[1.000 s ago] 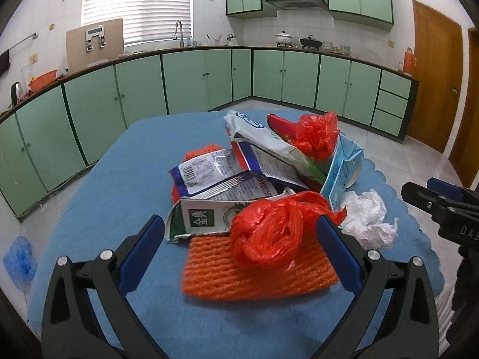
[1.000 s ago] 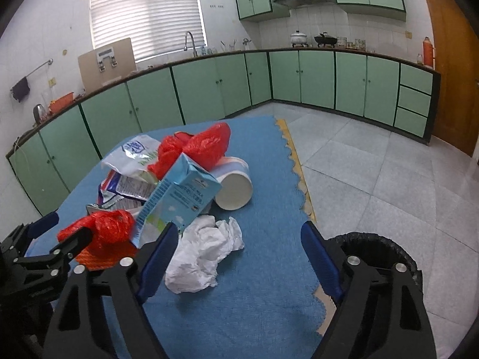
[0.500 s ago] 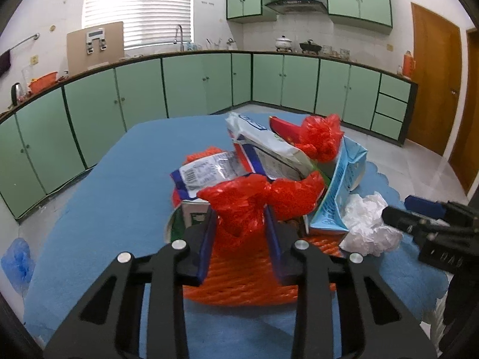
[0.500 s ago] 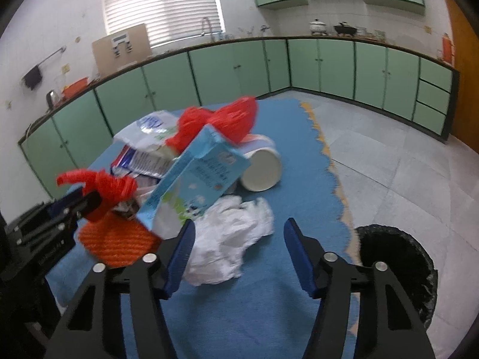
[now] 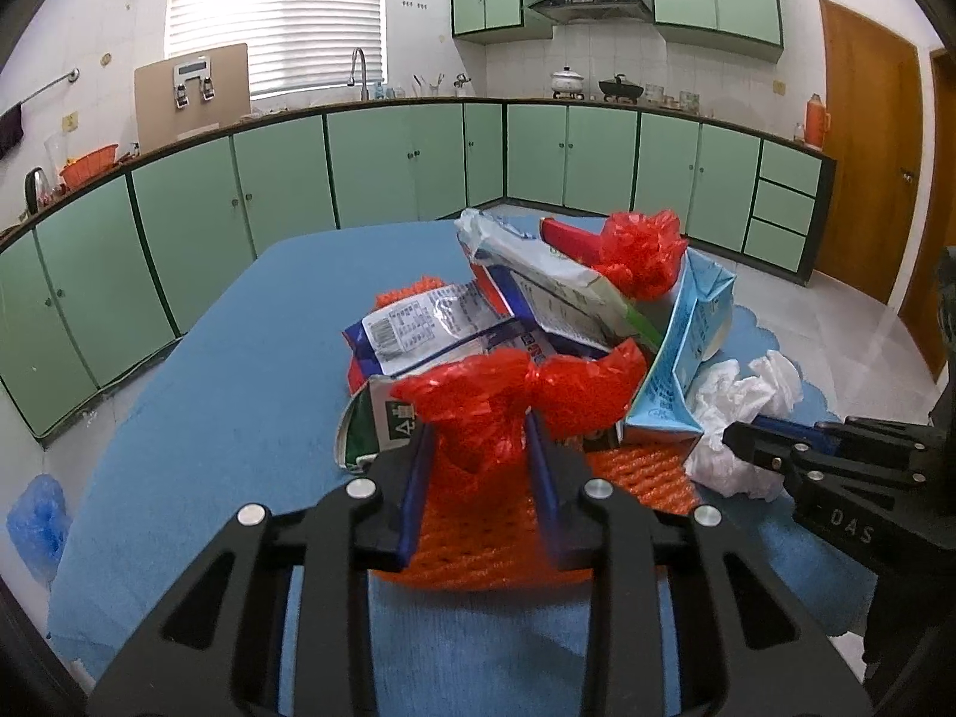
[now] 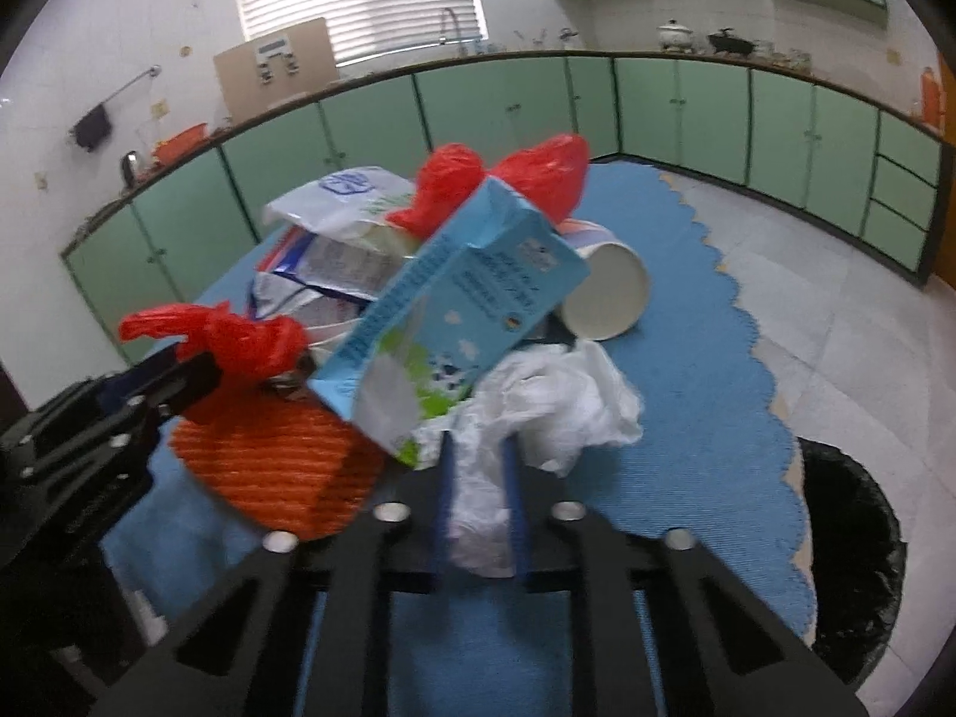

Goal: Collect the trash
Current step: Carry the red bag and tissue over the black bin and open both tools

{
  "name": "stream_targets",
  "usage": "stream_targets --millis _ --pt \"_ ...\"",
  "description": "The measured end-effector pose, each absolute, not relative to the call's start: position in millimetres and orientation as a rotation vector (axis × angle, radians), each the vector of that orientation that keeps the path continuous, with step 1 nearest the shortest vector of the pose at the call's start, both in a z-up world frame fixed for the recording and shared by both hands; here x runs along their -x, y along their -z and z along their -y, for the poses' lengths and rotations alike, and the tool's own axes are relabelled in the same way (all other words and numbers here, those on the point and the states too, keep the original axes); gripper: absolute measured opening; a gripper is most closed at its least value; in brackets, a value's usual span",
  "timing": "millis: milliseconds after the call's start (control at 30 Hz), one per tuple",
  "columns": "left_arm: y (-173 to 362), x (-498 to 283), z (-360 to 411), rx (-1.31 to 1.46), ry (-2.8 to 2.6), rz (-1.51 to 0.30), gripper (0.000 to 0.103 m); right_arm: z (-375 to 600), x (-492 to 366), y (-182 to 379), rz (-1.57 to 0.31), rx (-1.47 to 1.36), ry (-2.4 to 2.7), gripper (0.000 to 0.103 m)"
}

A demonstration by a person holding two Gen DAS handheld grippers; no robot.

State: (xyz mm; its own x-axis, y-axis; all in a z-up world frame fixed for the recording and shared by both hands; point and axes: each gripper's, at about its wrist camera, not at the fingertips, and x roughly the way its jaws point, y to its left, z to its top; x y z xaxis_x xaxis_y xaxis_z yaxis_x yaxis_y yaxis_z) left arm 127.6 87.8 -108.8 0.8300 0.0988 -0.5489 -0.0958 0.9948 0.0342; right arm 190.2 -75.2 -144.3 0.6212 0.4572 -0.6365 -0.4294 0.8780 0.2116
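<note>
Black bin (image 6: pixel 848 561) right of the jaws cut off by the frame edge. Orange foam net (image 5: pixel 478 538) partly hidden behind the jaws. White tissue (image 6: pixel 478 514) half covered between the jaws. Carton print (image 6: pixel 478 293) ahead too blurred to read.

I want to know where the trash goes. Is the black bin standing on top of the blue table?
No, the black bin stands on the tiled floor below the scalloped edge of the blue tablecloth.

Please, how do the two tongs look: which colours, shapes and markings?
Both the left tongs and the right tongs have black, angular frames with open triangular cut-outs, silver round screws and blue pads on the fingers. The right tongs bear white letters "DAS". No cables or sleeves show.
</note>
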Motion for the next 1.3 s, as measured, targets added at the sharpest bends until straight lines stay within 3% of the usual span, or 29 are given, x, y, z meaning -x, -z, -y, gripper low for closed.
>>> stream_targets --millis 367,633,1300 --pt "62.3 -114.5 -78.6 -0.009 -0.096 -0.461 0.028 100.2 -172.3 81.3 -0.591 -0.076 -0.516 0.007" --pt "42.0 -119.5 -28.1 -0.024 0.045 -0.426 0.028 157.6 -162.0 60.6 -0.523 -0.091 -0.394 0.007" --pt "111.8 -196.9 160.6 -0.079 0.47 -0.569 0.028 327.8 -168.5 138.0 -0.656 -0.211 -0.038 0.007"
